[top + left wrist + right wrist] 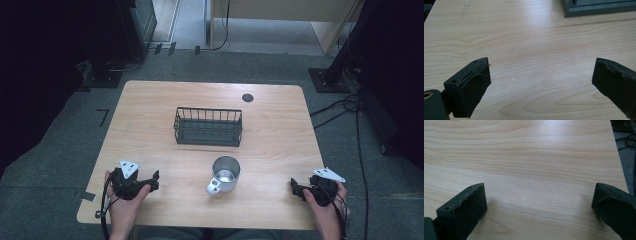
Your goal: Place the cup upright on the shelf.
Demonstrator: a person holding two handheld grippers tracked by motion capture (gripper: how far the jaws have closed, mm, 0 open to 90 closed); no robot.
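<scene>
A steel mug [225,174] stands upright on the wooden table [150,125], its handle toward the front left. Behind it sits a black wire basket [208,126], whose base corner [596,7] shows in the left gripper view. My left gripper [156,180] rests near the front left edge, held by a hand, and stands open over bare wood [539,75]. At the front right edge my right gripper [295,187] is open as well, with nothing between its fingers [464,212]. Both grippers are apart from the mug.
A small dark round cap [247,97] lies in the tabletop at the back right. Cables [345,107] run over the carpet to the right of the table. Dark equipment stands at the back left and right.
</scene>
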